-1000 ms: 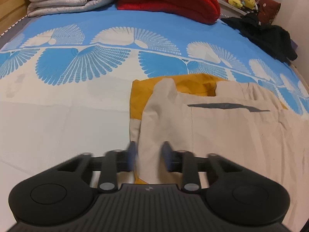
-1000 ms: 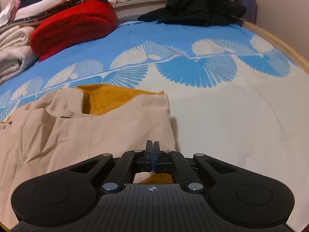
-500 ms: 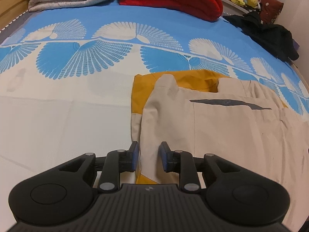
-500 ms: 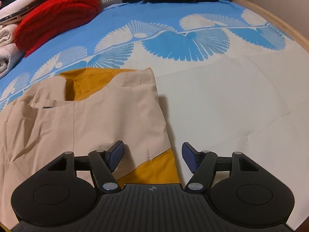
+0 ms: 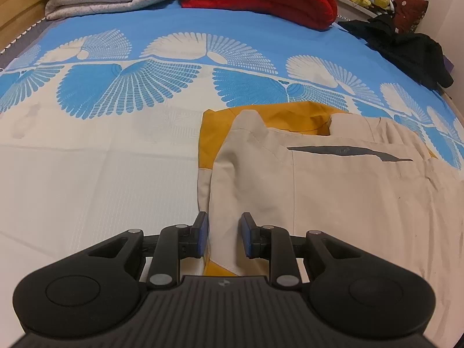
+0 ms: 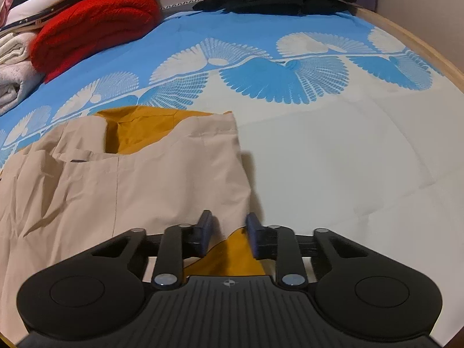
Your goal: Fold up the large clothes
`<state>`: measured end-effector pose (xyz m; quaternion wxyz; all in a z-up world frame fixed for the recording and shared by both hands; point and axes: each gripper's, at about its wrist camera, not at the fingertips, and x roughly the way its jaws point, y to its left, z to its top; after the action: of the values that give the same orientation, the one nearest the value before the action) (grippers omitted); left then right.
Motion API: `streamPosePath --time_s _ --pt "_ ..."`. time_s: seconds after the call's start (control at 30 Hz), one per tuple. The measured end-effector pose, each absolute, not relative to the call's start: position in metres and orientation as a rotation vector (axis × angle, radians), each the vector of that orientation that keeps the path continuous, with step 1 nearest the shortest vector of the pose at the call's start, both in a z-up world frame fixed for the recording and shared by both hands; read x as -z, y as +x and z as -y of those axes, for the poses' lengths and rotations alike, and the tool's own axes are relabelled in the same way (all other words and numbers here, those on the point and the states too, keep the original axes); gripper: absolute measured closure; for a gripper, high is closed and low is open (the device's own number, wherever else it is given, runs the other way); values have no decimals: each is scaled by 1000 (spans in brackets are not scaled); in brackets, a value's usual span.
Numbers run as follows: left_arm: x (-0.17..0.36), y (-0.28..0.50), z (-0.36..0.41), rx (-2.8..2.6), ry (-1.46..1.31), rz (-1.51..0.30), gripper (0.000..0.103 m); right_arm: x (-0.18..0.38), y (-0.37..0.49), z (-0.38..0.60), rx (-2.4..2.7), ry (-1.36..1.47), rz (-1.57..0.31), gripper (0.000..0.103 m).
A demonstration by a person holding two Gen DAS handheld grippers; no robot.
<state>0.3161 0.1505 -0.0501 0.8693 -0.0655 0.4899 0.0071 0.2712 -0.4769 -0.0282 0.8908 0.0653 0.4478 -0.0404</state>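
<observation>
Bedspread [image 5: 116,174]: the work surface, bare white at nine o'clock of the left gripper.
Jacket [image 5: 333,197]: beige with mustard lining, lying flat near the bed's near edge and spanning from one gripper to the other, laid out, I judge, so both near corners can be lifted for a fold.
Left gripper [image 5: 222,236]: jaws partly apart over the jacket's near left edge; cloth runs between the pads, unpinched, so it is released.
Right gripper [image 6: 229,233]: over the near right corner at six o'clock, where mustard lining shows; jaws have just been closing, cloth between them, a gap on both sides, so not yet clenched.
</observation>
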Motion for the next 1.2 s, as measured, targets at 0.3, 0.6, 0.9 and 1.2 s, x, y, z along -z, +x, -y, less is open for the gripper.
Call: streamPosePath --time_s 0.3,0.6,0.9,1.2 --pt "50 317 -152 -18 -142 -1028 76 30 271 482 89 162 -944 73" --pt "50 317 -153 -17 -145 -1028 76 44 275 496 66 343 -1014 44" --pt "9 305 -156 9 -129 -820 102 4 261 473 24 125 -815 100" --pt "4 331 -159 -150 -163 -767 102 -37 263 474 104 211 -495 100"
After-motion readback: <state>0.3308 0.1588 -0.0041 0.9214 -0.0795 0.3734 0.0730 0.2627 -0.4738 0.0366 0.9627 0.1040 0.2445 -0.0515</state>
